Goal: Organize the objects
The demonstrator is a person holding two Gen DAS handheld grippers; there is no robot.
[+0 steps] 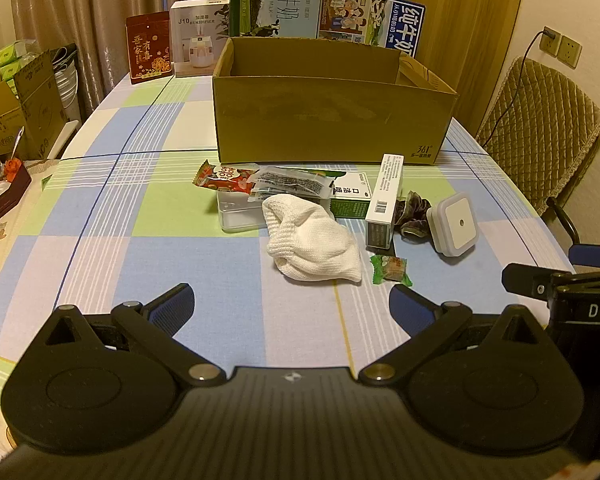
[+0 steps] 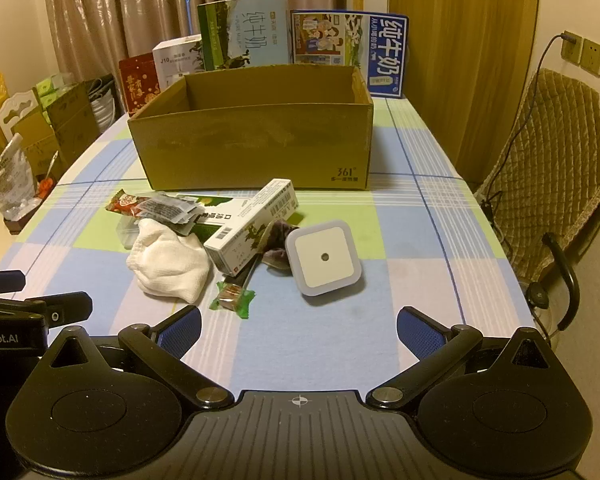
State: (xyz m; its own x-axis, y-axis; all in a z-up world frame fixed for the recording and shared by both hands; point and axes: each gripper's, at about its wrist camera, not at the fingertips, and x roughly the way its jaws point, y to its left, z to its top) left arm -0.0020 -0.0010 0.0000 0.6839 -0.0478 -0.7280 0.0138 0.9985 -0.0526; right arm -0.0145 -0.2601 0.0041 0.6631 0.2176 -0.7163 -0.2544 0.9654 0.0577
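An open cardboard box (image 1: 332, 120) (image 2: 256, 152) stands mid-table, its inside hidden from here. In front of it lies a clutter: a white knitted sock (image 1: 310, 240) (image 2: 168, 260), a white carton (image 1: 386, 200) (image 2: 252, 224), a square night light (image 1: 454, 224) (image 2: 324, 258), a green-wrapped candy (image 1: 390, 270) (image 2: 232, 298), a red snack bar (image 1: 226, 178) (image 2: 124, 202), a dark sachet (image 1: 292, 182), a green box (image 1: 350, 198) and a clear plastic case (image 1: 236, 214). My left gripper (image 1: 290, 308) hovers open short of the sock. My right gripper (image 2: 298, 332) hovers open short of the night light.
Milk cartons (image 1: 276, 2) (image 2: 348, 50), a humidifier box (image 1: 198, 38) and a red packet (image 1: 148, 46) line the far table edge. A padded chair (image 2: 556, 168) stands right. Cardboard boxes (image 1: 24, 104) sit on the left. The checked tablecloth (image 1: 100, 220) covers the table.
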